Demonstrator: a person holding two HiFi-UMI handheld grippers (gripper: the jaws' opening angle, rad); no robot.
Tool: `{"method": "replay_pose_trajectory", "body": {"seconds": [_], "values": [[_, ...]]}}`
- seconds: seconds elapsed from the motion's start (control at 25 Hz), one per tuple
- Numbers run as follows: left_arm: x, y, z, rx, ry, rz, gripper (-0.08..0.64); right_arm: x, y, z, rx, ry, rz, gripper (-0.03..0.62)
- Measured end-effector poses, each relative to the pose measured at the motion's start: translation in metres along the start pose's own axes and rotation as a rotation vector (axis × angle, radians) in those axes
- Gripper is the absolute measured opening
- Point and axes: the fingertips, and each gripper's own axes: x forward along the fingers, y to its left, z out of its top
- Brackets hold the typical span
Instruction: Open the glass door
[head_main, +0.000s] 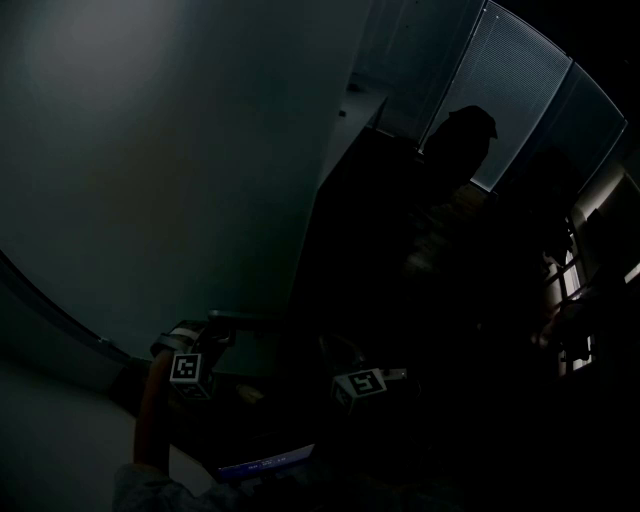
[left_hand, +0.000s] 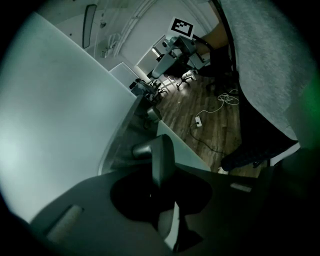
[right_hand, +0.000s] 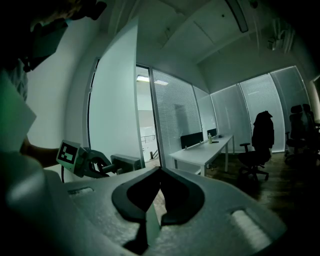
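The frosted glass door (head_main: 150, 150) fills the left of the scene, and we judge it already swung a little off its frame, since wooden floor shows past its near edge. Its lever handle (left_hand: 161, 157) sticks out low on the panel, near us. Our left gripper (right_hand: 102, 166) is on it: the fingers (left_hand: 100, 200) are closed partway round the lever and clamp it. Our right gripper (right_hand: 159, 172) hangs to the right, well apart from the door, with its fingers brought together on nothing. We take the step in hand to be swinging the panel. Next we would hold the lever firmly and follow the door's arc so the grip does not slip.
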Motion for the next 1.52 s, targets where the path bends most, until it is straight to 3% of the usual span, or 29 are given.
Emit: {"method": "replay_pose_trajectory", "body": {"seconds": [1.52], "values": [[-0.017, -0.023, -0.002, 0.040, 0.017, -0.073, 0.072, 0.003, 0.017, -0.005, -0.018, 0.002, 0.053, 0.002]]}}
